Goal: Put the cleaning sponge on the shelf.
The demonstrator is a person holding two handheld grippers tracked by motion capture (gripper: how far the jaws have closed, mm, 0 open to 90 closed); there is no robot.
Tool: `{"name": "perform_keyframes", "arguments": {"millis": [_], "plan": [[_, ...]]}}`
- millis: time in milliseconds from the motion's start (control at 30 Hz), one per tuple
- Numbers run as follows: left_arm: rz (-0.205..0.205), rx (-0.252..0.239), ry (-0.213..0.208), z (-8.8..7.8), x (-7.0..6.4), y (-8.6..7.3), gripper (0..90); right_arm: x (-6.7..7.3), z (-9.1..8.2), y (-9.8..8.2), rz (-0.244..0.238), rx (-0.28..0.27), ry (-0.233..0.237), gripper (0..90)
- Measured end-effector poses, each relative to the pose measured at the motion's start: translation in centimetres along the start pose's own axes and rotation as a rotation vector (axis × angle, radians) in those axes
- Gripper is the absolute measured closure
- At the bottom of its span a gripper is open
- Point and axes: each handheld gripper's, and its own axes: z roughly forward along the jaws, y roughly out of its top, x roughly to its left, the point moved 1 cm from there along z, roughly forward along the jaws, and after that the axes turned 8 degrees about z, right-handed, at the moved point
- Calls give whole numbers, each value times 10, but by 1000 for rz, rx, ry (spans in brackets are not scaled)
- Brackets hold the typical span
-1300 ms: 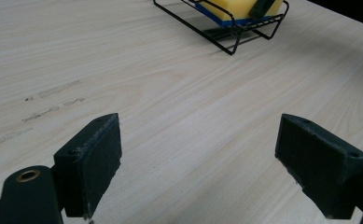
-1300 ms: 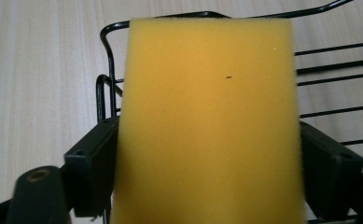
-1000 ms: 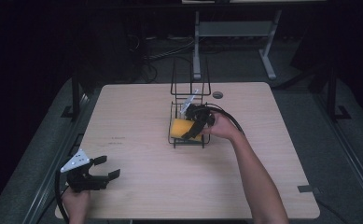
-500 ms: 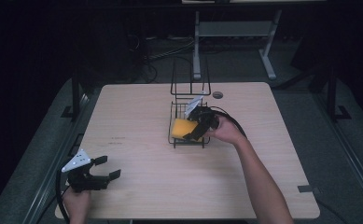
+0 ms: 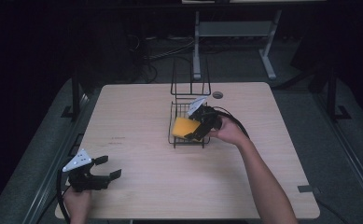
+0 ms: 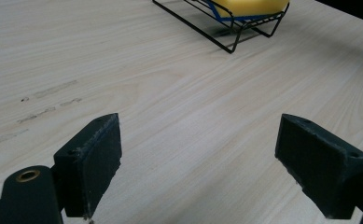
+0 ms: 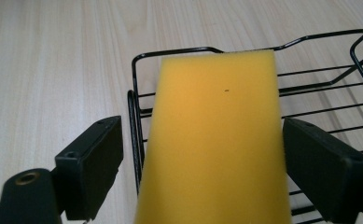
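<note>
While the sponge [image 7: 216, 135] lies in the wire basket [image 7: 137, 112], long axis straight ahead | right gripper [image 7: 202, 172] spread around it | left gripper [image 6: 198, 168] spread, nothing held.

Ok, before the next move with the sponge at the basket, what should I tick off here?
1. Sponge between the right gripper's jaws: ok.
2. Jaws clamped on the sponge: not ok; they stand open, with a gap at one side.
3. Sponge inside the basket: ok, its far end reaches the rim.
4. Sponge lying flat: cannot tell.
5. Left gripper out of the way: ok; open over bare table, apart from the basket.
6. Jaws free of the basket wires: cannot tell.
</note>
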Motion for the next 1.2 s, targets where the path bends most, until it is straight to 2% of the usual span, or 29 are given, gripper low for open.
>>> {"name": "perform_keyframes", "arguments": {"millis": [67,300,533,567,733,767,1000,1200], "plan": [[0,-6,3,-1,0,0,140,-2,1,1,21,14,-5,140],[-5,-6,2,0,1,0,141,-2,1,-2,8,2,7,141],[-5,-1,0,0,0,0,141,0,1,-10,6,23,-8,144],[-6,-2,1,0,0,0,141,0,0,-11,13,2,1,146],[-5,0,-3,1,0,1,141,2,-6,-12,8,-9,-2,145],[-5,0,-4,2,0,1,141,5,-9,-14,3,-23,-1,146],[3,5,-7,3,-2,0,141,16,-14,-26,-11,-35,-1,145],[5,4,-5,2,-1,0,141,32,-27,-40,-9,-53,-12,145]]}}
